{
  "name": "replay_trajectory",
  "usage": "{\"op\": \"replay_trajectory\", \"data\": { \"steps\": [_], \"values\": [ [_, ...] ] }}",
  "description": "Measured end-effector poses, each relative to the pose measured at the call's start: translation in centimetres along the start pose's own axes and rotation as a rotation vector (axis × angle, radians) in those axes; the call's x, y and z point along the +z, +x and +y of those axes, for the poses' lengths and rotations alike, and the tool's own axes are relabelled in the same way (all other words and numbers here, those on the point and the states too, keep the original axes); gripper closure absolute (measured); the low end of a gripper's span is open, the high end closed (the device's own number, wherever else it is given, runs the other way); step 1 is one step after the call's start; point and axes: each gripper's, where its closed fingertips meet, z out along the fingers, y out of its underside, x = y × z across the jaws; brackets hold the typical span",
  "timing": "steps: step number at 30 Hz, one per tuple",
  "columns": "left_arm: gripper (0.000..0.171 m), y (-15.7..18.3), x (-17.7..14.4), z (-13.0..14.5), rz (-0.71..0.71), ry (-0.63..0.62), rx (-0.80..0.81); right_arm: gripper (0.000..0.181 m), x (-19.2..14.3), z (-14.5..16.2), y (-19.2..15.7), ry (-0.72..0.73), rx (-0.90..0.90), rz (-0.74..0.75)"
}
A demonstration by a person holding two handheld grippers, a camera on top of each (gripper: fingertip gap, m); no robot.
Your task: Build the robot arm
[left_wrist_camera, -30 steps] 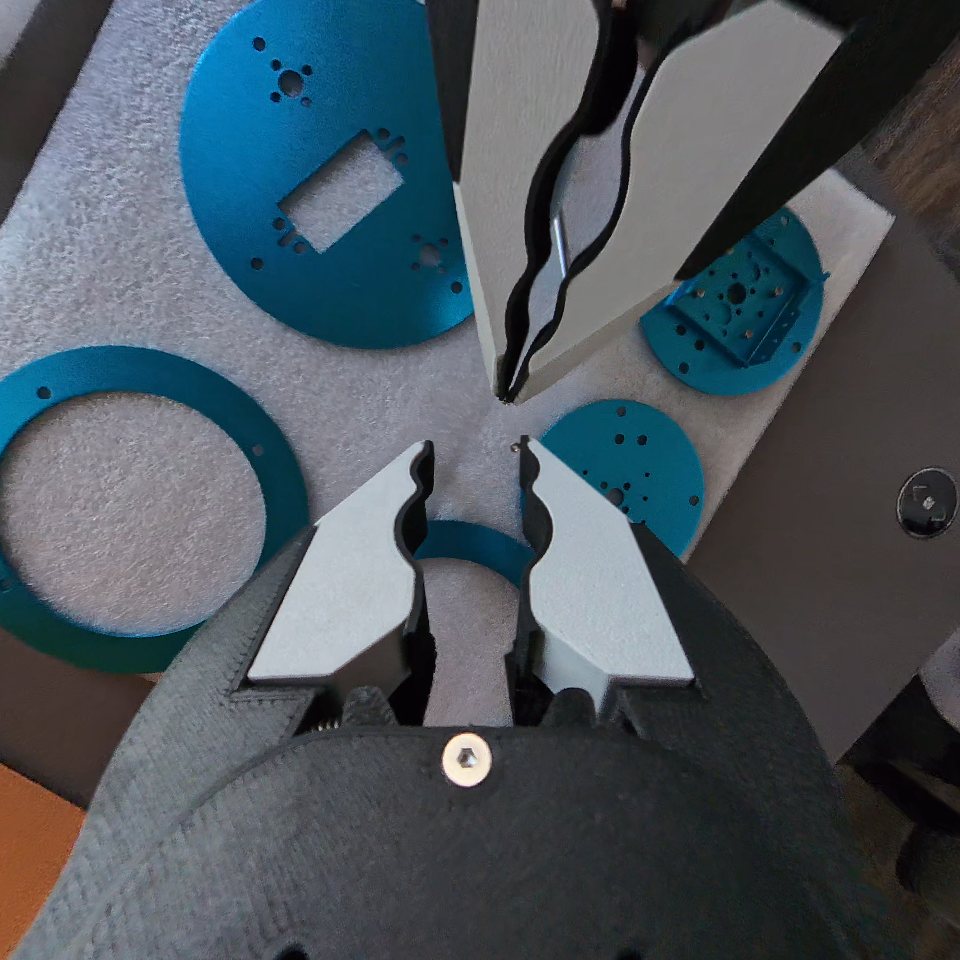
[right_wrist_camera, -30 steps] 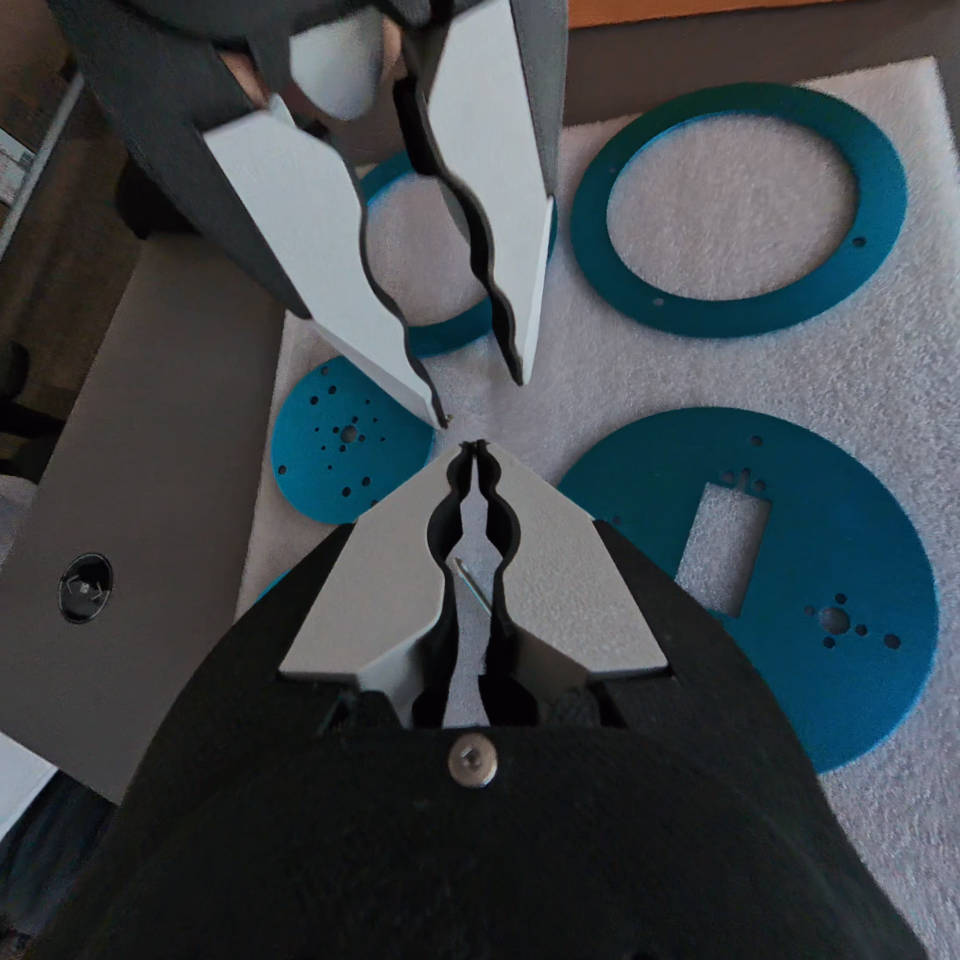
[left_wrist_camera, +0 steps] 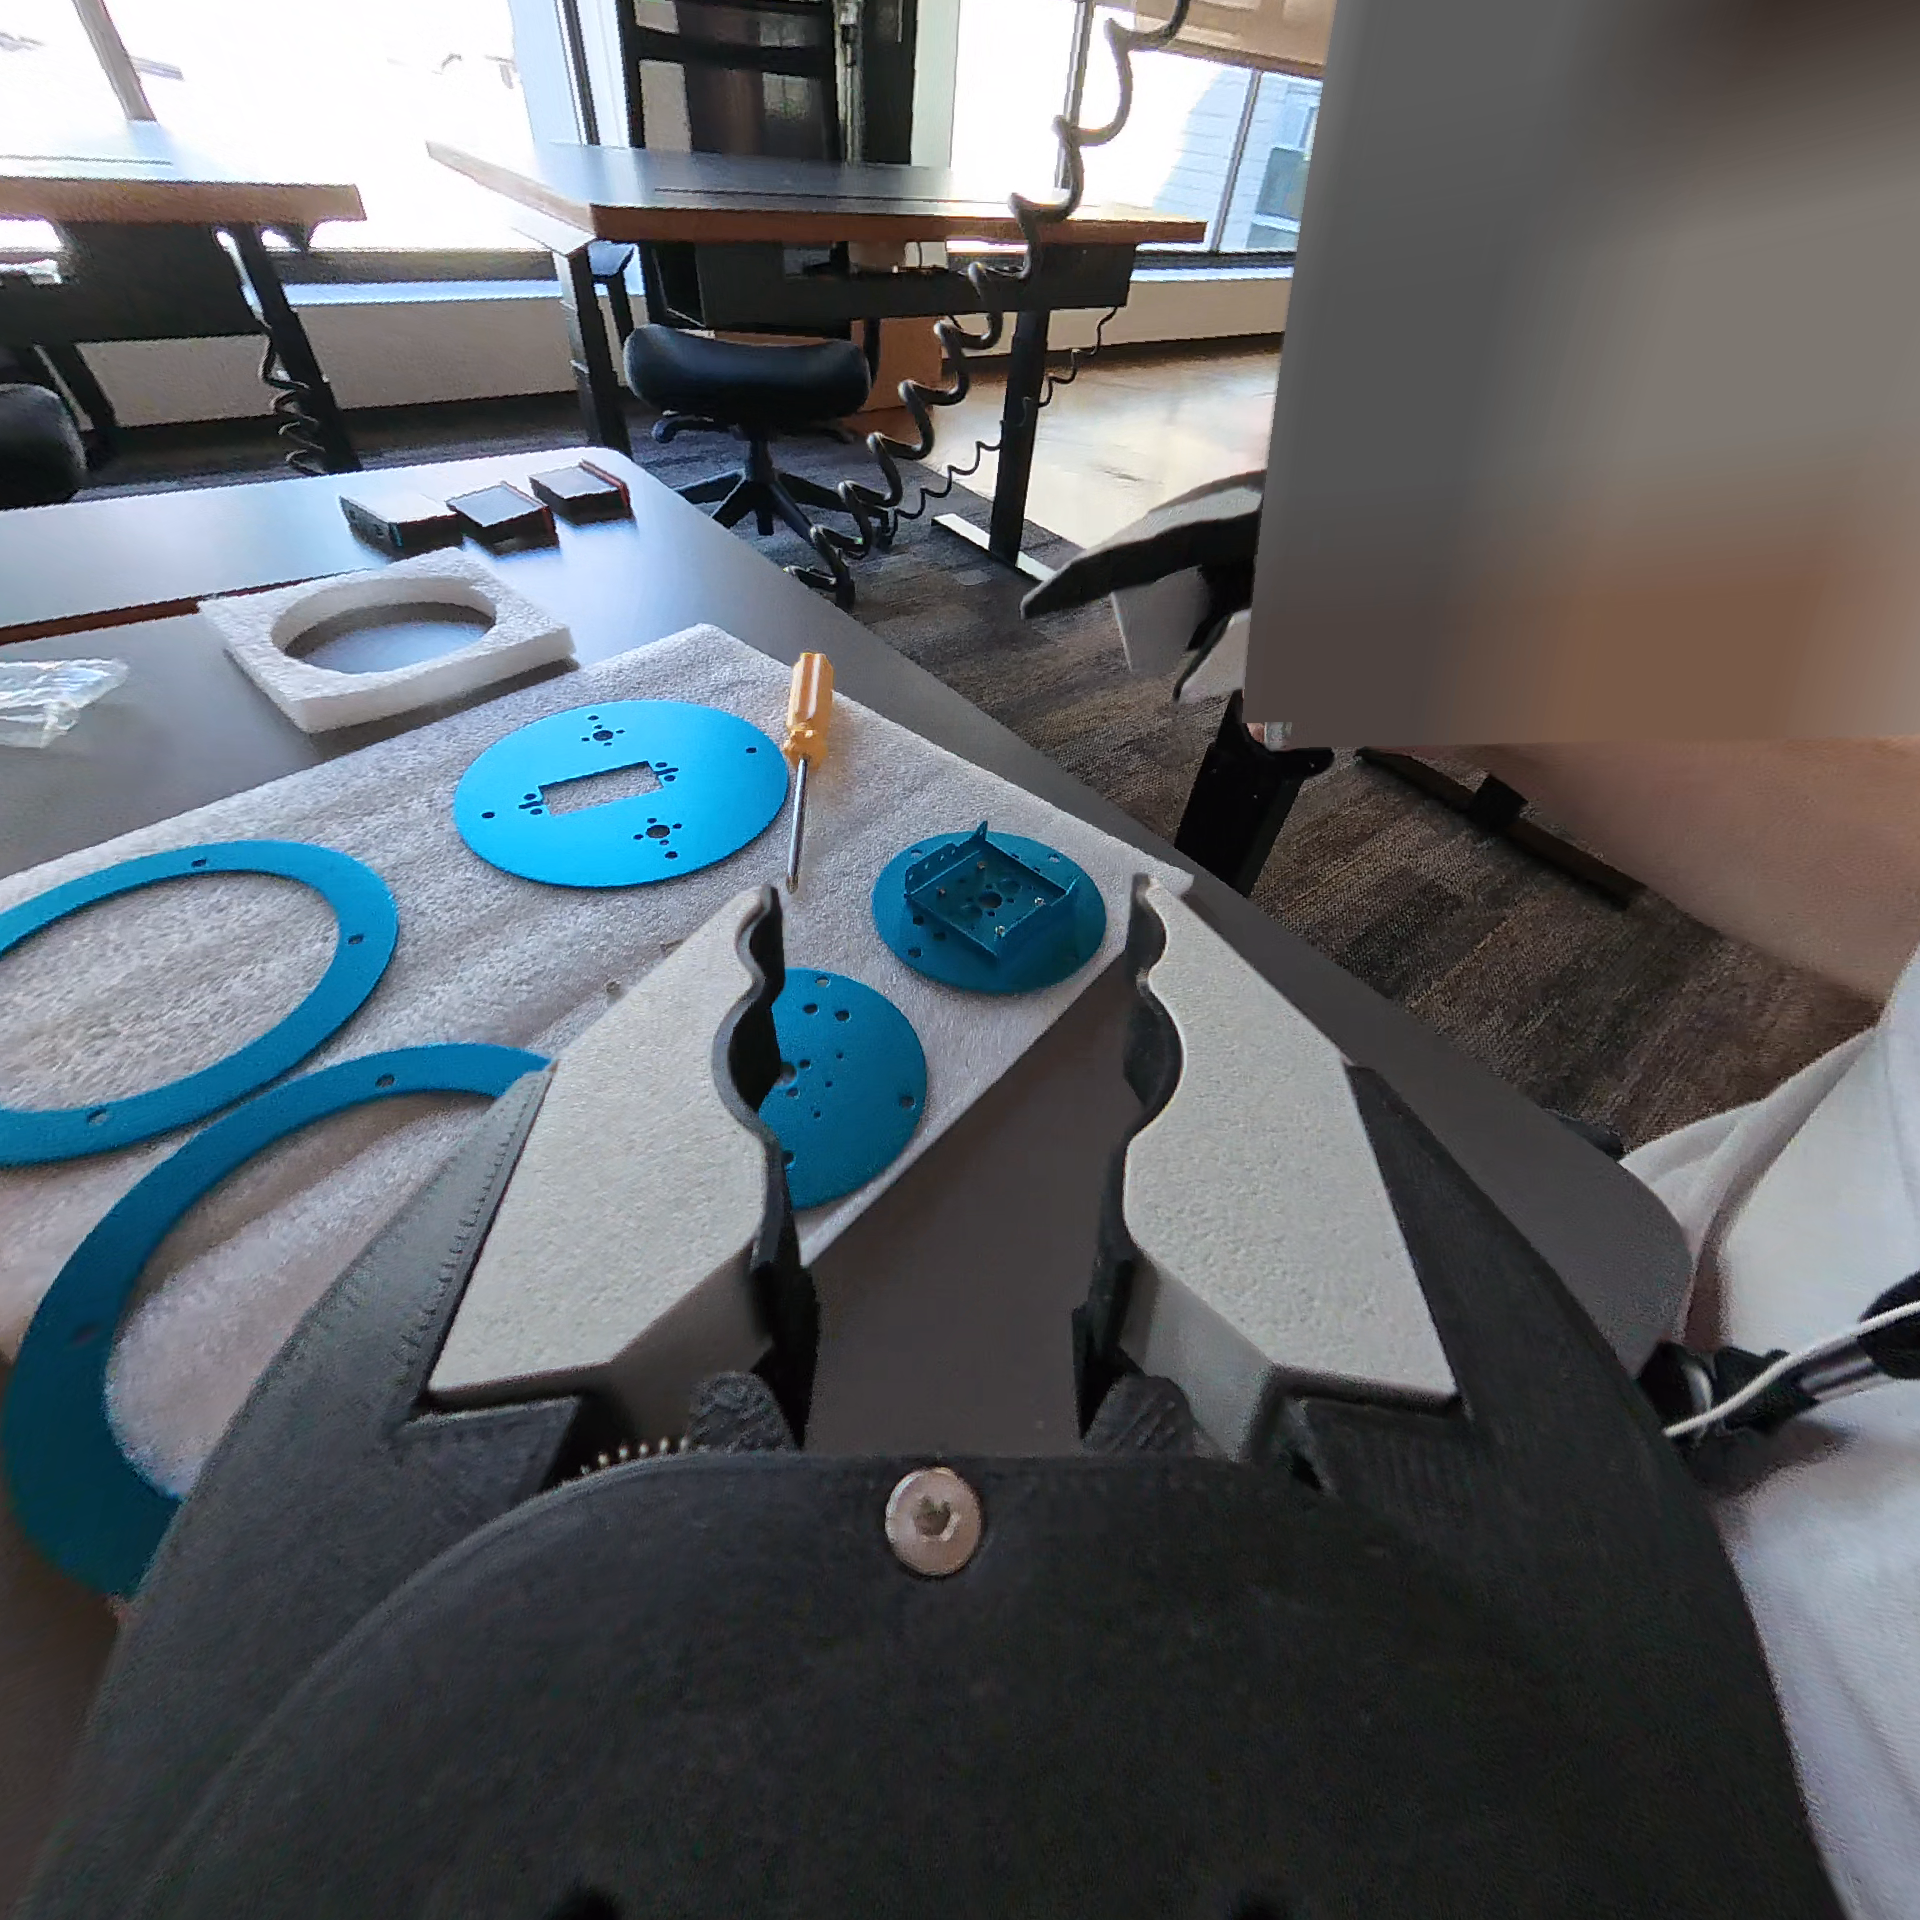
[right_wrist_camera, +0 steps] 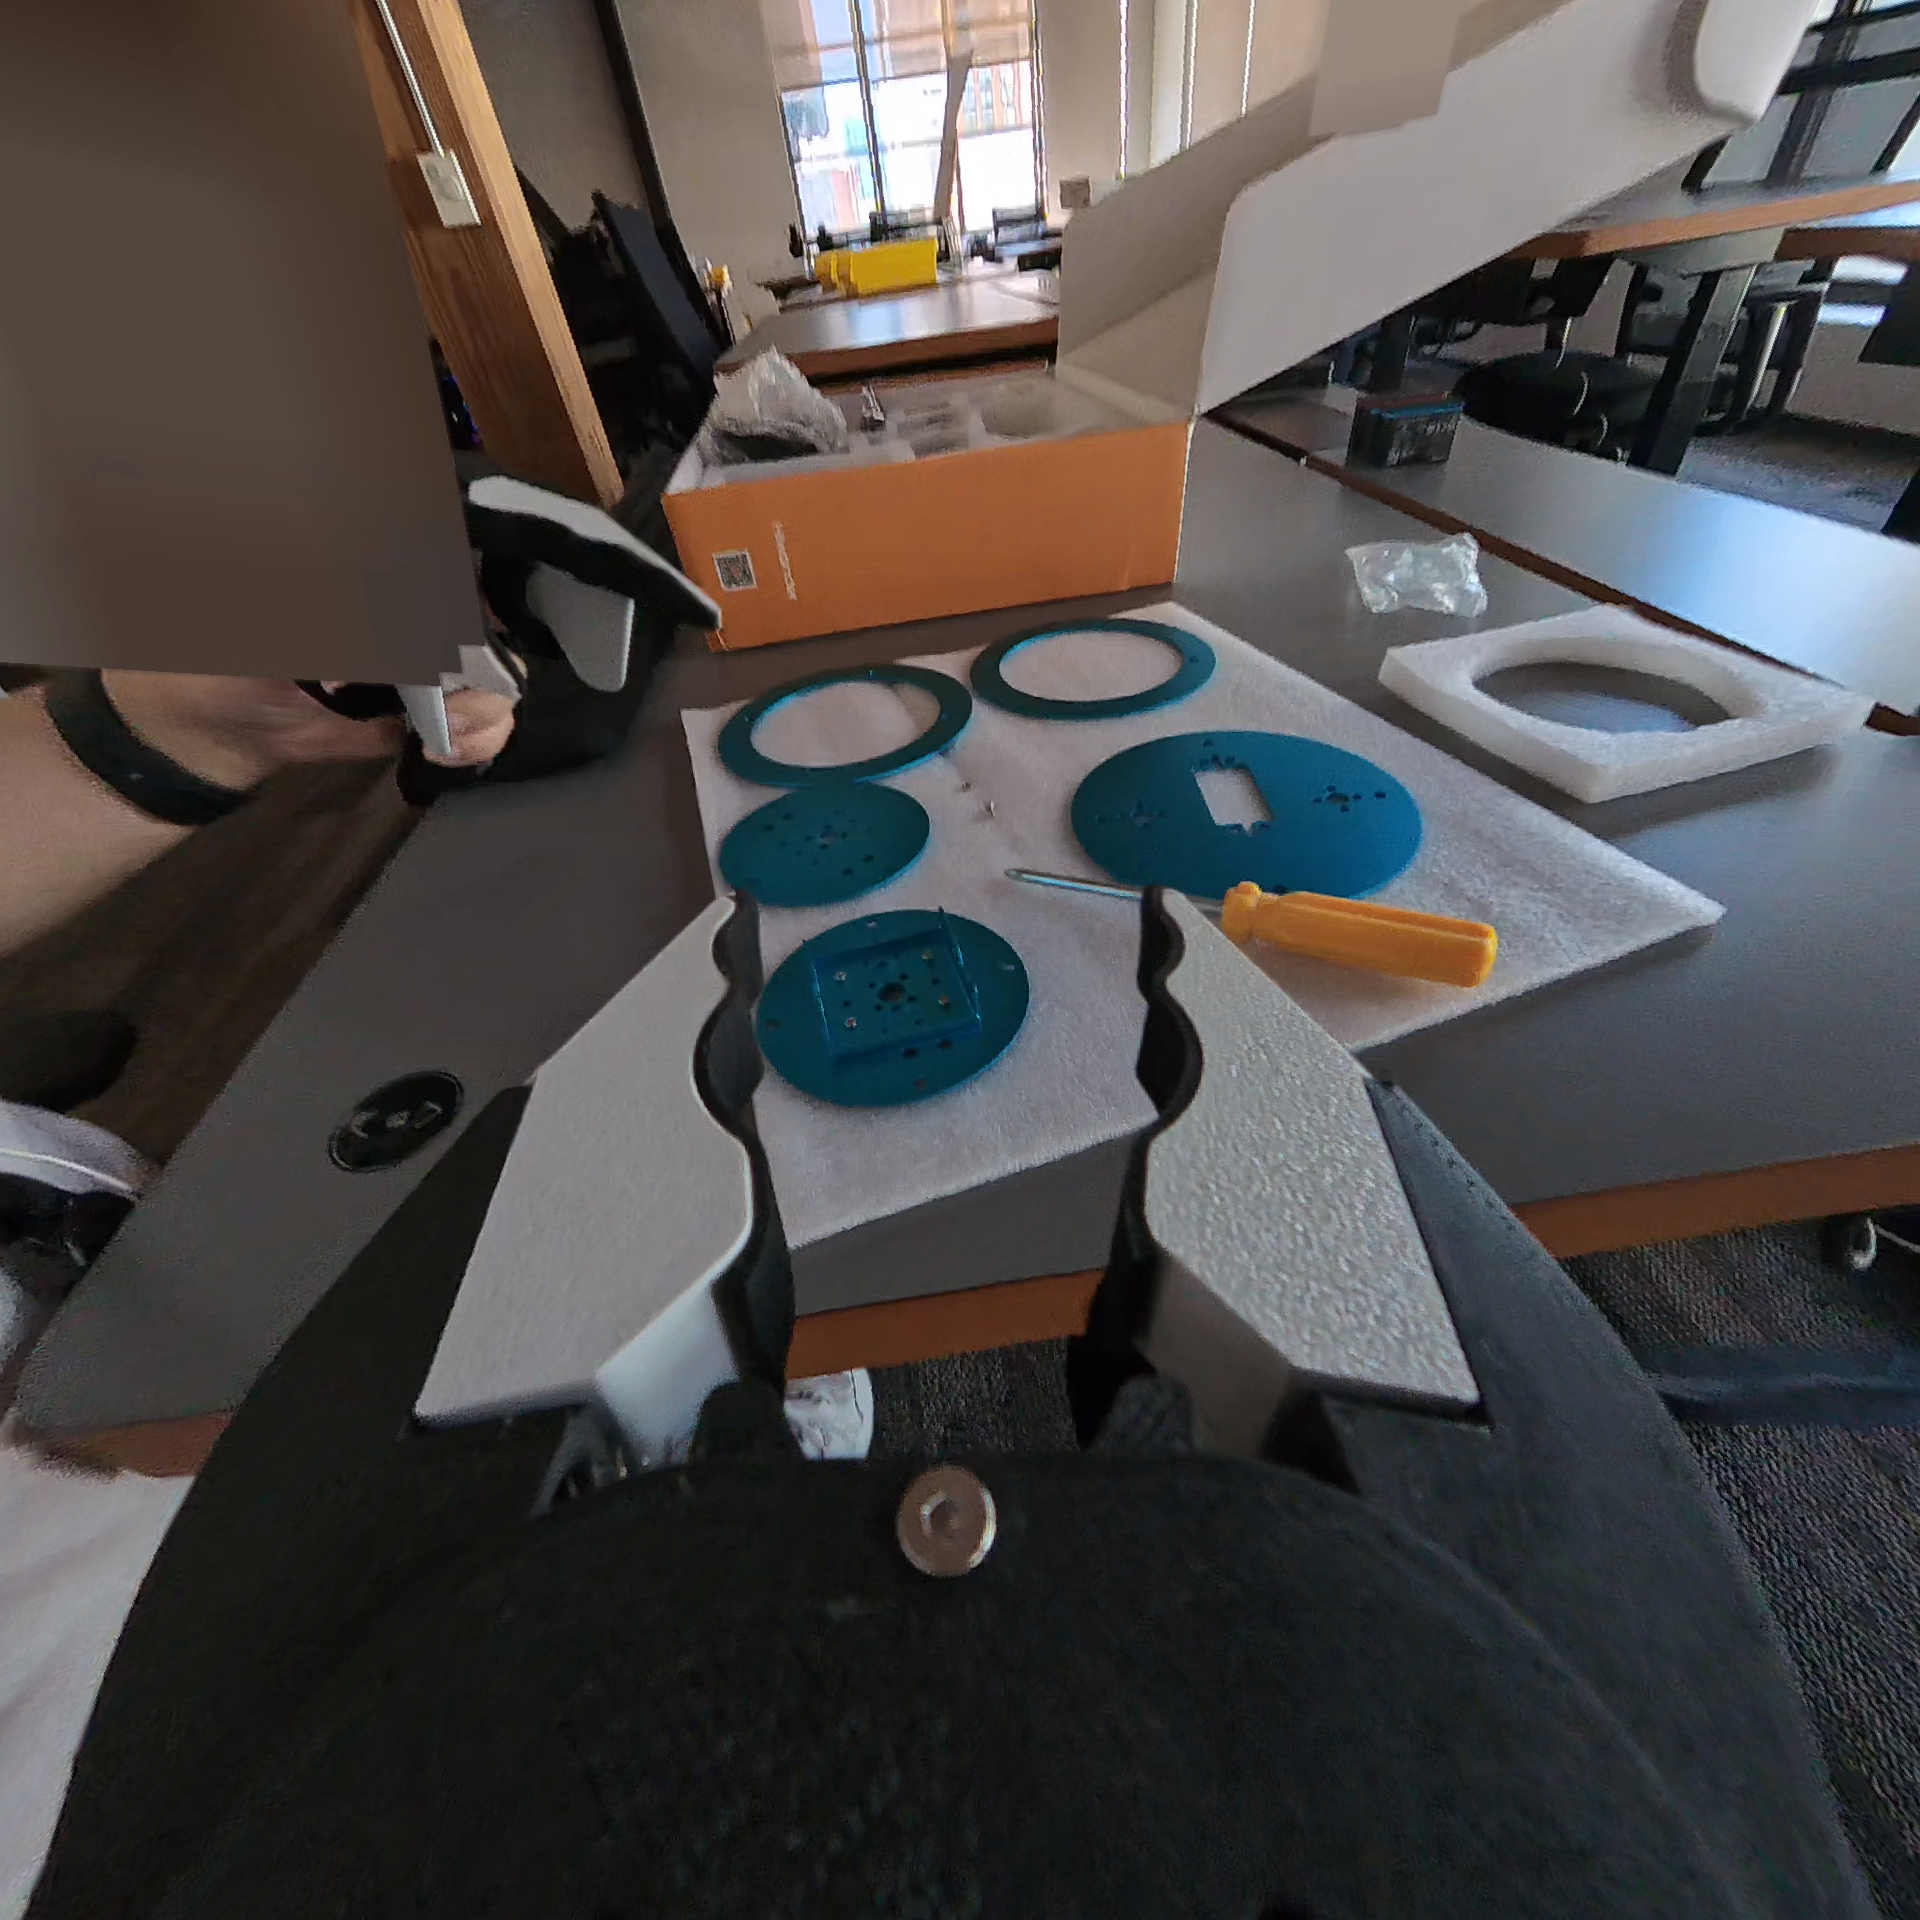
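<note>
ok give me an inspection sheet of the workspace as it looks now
surface: dark table with a white foam sheet on it
job's things: two blue rings, large blue disc with a rectangular cutout, small drilled disc, disc carrying a square bracket, orange-handled screwdriver, all on the foam
clutter: open orange box, foam frame, plastic bag
grippers: left tongs open, empty; right tongs open, empty
cables: coiled black cable beyond the table
surroundings: office desks, chair, windows
</note>
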Motion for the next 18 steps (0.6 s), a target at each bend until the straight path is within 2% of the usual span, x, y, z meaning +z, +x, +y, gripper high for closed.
{"op": "replay_trajectory", "data": {
  "steps": [3,7,11,12,15,18],
  "values": [
    [0.098,-0.2,1.1,-0.8,0.032,0.043,0.026,0.104,1.3,1.6,-0.2,-0.094,-0.045,-0.013],
    [0.099,-1.1,1.6,-1.0,0.036,0.034,0.076,0.105,2.9,3.0,-0.7,-0.206,-0.137,-0.042],
    [0.103,-1.8,1.3,-0.4,0.033,-0.008,0.095,0.106,4.3,2.1,-1.3,-0.213,-0.144,-0.086],
    [0.103,-2.0,1.1,-0.2,0.025,-0.026,0.102,0.109,4.9,1.6,-1.5,-0.204,-0.127,-0.109],
    [0.102,-2.7,0.4,0.5,-0.015,-0.077,0.130,0.133,7.0,-0.5,-1.5,-0.197,-0.131,-0.169],
    [0.104,-3.0,-0.4,0.7,-0.048,-0.082,0.140,0.156,9.9,-0.4,-0.4,-0.349,-0.220,-0.233]
  ]
}}
